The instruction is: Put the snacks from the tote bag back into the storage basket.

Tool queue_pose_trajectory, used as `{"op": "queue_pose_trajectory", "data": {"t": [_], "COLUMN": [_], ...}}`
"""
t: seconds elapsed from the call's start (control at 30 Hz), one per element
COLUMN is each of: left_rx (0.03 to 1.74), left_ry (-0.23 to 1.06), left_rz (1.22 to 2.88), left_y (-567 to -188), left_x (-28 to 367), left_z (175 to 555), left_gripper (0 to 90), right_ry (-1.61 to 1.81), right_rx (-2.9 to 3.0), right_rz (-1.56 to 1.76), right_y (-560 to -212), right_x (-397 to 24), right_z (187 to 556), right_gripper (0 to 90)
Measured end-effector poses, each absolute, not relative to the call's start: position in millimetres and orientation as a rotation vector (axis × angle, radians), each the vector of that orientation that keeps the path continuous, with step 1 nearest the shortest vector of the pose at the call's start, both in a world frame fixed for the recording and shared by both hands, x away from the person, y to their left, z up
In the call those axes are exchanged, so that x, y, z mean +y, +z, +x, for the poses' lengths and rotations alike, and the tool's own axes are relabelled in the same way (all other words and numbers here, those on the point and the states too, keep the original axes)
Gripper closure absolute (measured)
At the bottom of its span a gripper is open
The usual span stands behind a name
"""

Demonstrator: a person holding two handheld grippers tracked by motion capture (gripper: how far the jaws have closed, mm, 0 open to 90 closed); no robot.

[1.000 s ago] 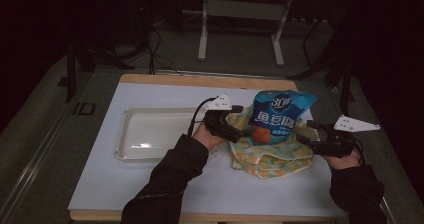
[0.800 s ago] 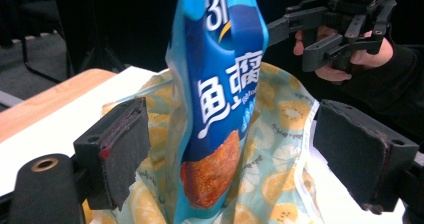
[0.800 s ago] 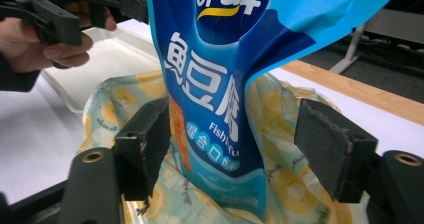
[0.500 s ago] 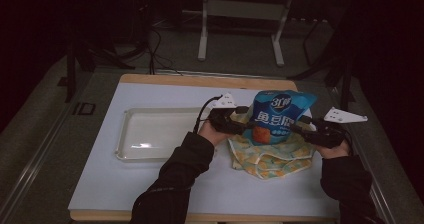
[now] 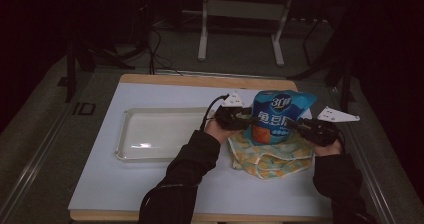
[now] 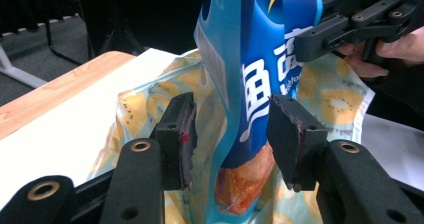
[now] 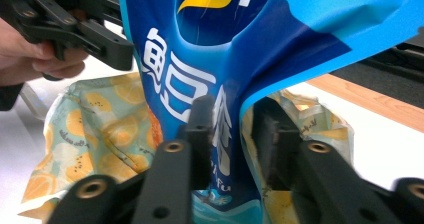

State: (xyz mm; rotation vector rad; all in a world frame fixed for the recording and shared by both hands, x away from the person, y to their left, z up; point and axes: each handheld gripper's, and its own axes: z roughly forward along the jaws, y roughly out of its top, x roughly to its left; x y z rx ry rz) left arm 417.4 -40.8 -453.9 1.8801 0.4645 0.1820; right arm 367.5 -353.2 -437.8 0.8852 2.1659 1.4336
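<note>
The desk (image 5: 150,194) is wood-edged with a pale sheet spread over most of its top. On the sheet's left half lies a shallow clear plastic tray (image 5: 131,115); its floor is bare and shines under the light. Right of the tray, and apart from it, a cloth with an orange-and-lemon print (image 5: 270,156) lies crumpled on the sheet.

On that cloth stands a blue snack bag (image 5: 281,115), upright, between the two grippers. It is glossy, with large white characters across the front, a yellow swoosh near the top and a picture of orange-red food at its foot. Its sides are creased and pinched in toward the middle.

The left gripper (image 6: 232,134) comes at the bag from the tray side. Its jaws have just been closing, and the bag's edge is between them: the right-hand pad is against the film, while the left-hand pad seems to stand a little off it, so a firm clamp cannot be told. The right gripper (image 7: 232,134) meets the bag from the far side. Its jaws have also just been closing, and they now grasp a folded crease of the bag's side, with the film bunched between the pads.
</note>
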Motion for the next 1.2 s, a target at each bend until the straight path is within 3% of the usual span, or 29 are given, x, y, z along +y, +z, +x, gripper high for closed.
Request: {"op": "queue_pose_trajectory", "data": {"t": [0.47, 1.2], "left_rx": [0.511, 0.538], "left_ry": [0.205, 0.192], "left_rz": [1.884, 1.898], "left_y": [-450, -424], "left_x": [-53, -61], "left_z": [416, 408], "left_gripper": [83.5, 87.8], "right_ry": [1.412, 1.385], "right_rx": [2.155, 2.154], "right_rz": [0.922, 0.912], "right_y": [-438, -417], "right_x": [-346, -348], "right_z": [367, 361], "right_gripper": [87.1, 89.0]}}
